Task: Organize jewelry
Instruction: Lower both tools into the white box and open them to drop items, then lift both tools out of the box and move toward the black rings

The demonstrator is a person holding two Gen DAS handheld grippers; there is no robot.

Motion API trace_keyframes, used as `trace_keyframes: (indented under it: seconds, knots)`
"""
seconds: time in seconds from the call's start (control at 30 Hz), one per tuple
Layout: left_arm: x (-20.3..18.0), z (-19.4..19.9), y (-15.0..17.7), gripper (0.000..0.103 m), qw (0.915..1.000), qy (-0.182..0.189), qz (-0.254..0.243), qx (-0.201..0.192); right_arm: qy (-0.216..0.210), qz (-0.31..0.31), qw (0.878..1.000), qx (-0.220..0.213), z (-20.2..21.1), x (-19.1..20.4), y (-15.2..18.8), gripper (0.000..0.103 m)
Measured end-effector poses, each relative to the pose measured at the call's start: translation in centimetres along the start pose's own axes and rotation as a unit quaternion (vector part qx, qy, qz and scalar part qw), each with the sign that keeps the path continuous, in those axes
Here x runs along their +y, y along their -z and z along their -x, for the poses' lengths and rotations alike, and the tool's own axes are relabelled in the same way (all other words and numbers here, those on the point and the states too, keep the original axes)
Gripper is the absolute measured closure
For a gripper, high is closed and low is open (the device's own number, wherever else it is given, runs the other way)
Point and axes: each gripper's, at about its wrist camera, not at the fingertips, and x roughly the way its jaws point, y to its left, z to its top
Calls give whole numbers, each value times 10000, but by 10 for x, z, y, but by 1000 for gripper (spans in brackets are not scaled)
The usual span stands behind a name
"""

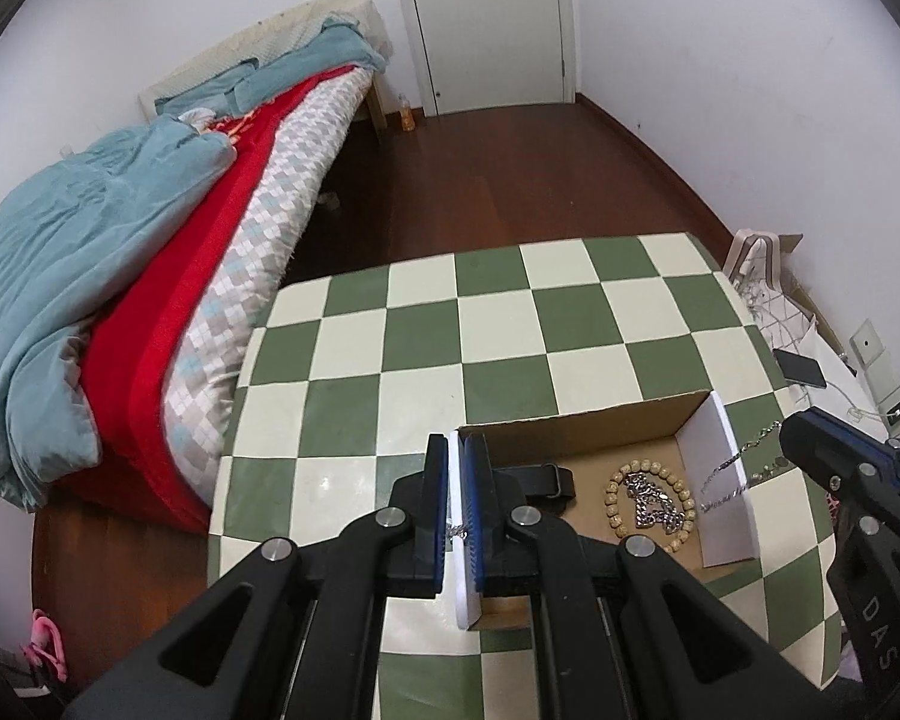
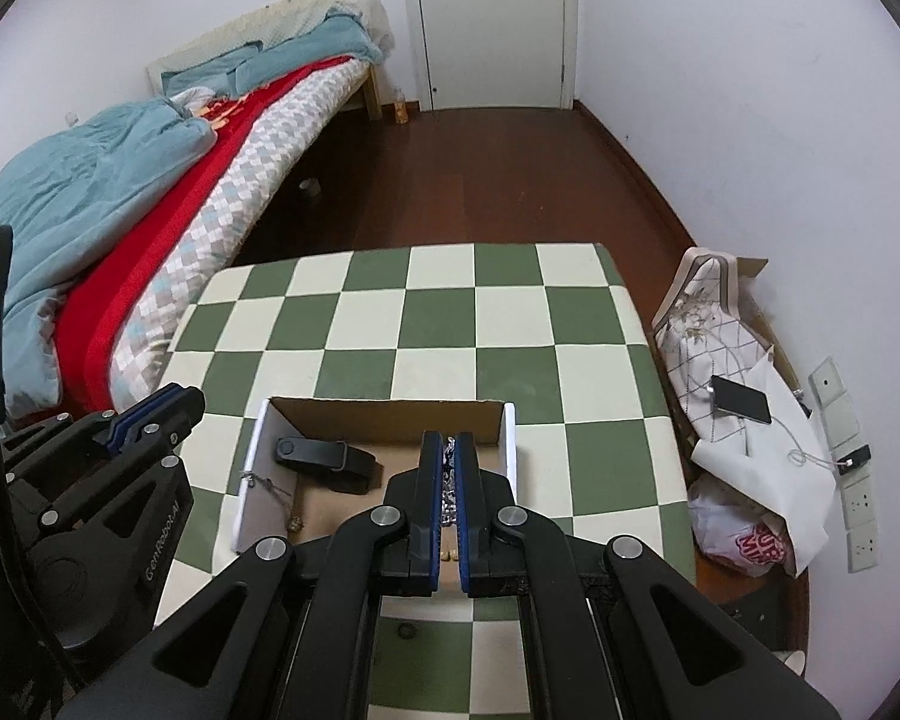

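"GenRobot.AI", seemingly, on left gripper [image 2: 156, 414]

The right gripper [image 1: 801, 441], seen from the left wrist, carries the letters "DAS" on its side. The left gripper [image 2: 171, 405], seen from the right wrist, reads "GenRobot.AI". Red print on a plastic bag [image 2: 744, 540] is illegible.

Left wrist view: looking steeply down along its own fingers, sitting close over the cardboard box [image 1: 576, 420] at lower centre. Right wrist view: facing likewise, hovering close above the same box [image 2: 384, 405]. Both are sharing the checkered table [image 1: 480, 324], the bed [image 1: 150, 276] at left, and the door [image 1: 486, 18] at top.
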Motion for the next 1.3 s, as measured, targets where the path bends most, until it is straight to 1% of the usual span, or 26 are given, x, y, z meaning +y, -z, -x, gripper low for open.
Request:
trace_keyframes:
  seconds: [0.17,0.3,0.37,0.47,0.5,0.53,0.57,0.6,0.63,0.67,0.7,0.73,0.77,0.8,0.87,0.93,1.03,1.23,1.3]
  knots:
    - [1,-16,-1,100,9998,62,68,163,-136,-14,9998,163,-22,-5,-2,99]
    - [3,-23,-3,99,9994,139,165,258,-327,30,9990,297,-36,-6,-4,99]
    - [4,-26,-4,95,9991,181,184,350,-450,18,9981,411,-42,-8,-5,99]
    - [5,-27,-4,95,9987,214,220,394,-486,35,9975,521,-48,-9,-6,98]
    - [6,-26,-4,95,9987,208,252,386,-470,28,9973,555,-49,-9,-6,95]
    - [7,-26,-4,91,9987,196,276,390,-466,15,9972,589,-50,-10,-5,80]
    - [8,-26,-4,85,9987,159,292,395,-454,8,9971,604,-50,-10,-5,49]
    - [9,-25,-5,58,9988,84,291,394,-443,-5,9971,614,-50,-12,-5,25]
    - [10,-24,-5,18,9988,56,295,382,-429,-22,9972,610,-49,-12,-4,20]
    - [12,-22,-5,9,9990,5,320,326,-390,-21,9974,612,-48,-13,-3,20]
    - [15,-21,-4,6,9990,-14,337,291,-289,-1,9976,635,-46,-13,-1,20]
    - [17,-20,-4,6,9989,-38,358,294,-215,-12,9978,633,-44,-15,-1,20]
    - [19,-19,-3,5,9988,-94,367,322,-93,-17,9979,645,-43,-16,1,17]
    - [21,-19,-3,2,9986,-173,367,340,32,0,9977,680,-42,-17,1,10]
    - [24,-16,-1,1,9985,-246,377,310,221,11,9974,687,-40,-19,3,6]
    - [27,-11,2,1,9984,-303,397,263,357,-2,9970,691,-38,-22,6,5]
    - [32,-2,7,1,9983,-357,433,179,478,-54,9966,663,-32,-24,10,2]
    - [41,26,20,1,9979,-411,493,-2,522,-128,9974,475,-11,-24,17,2]
    - [42,36,27,1,9977,-465,479,-86,452,-190,9979,419,-1,-25,22,1]
